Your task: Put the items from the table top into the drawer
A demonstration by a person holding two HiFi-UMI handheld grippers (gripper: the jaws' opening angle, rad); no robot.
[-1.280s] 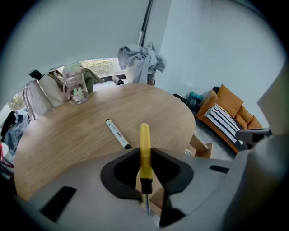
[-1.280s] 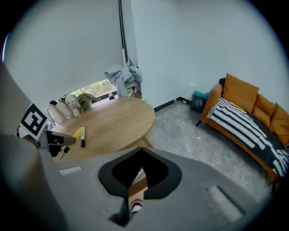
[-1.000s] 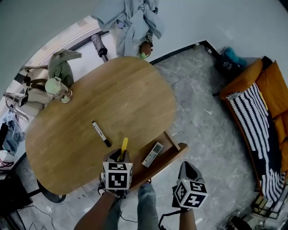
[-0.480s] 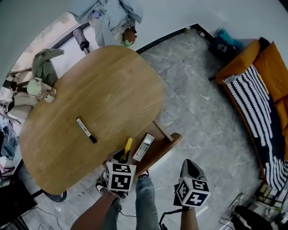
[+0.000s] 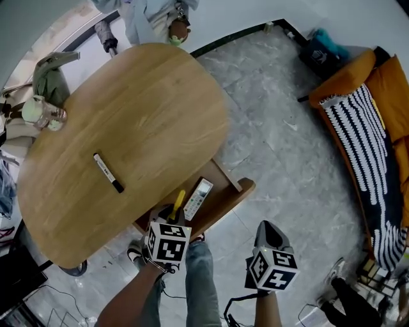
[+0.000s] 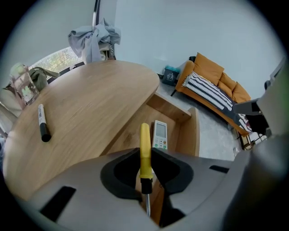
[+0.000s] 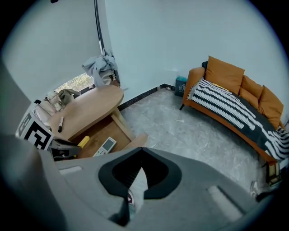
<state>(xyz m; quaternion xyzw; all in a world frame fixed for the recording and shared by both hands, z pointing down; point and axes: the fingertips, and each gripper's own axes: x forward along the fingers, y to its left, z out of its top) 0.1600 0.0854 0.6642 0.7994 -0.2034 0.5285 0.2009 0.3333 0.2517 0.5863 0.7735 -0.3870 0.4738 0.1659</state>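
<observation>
My left gripper (image 5: 171,216) is shut on a yellow-handled screwdriver (image 5: 179,198); in the left gripper view the handle (image 6: 144,144) sticks forward from between the jaws, over the open wooden drawer (image 6: 194,131). A white remote (image 5: 198,198) lies inside that drawer (image 5: 225,207), just right of the screwdriver. A black-and-white marker (image 5: 107,172) lies on the oval wooden table top (image 5: 140,108). My right gripper (image 5: 267,231) hangs over the floor to the right of the drawer, jaws shut with nothing between them (image 7: 141,153).
A person's legs stand between the two grippers below the drawer. An orange sofa (image 5: 377,128) with a striped blanket lines the right side. A chair with clothes and a bottle (image 5: 38,112) stands at the table's far left. Hanging clothes (image 5: 150,19) are behind the table.
My left gripper has carried the screwdriver down off the table's edge to over the open drawer beside the remote. The right gripper has sunk a little.
</observation>
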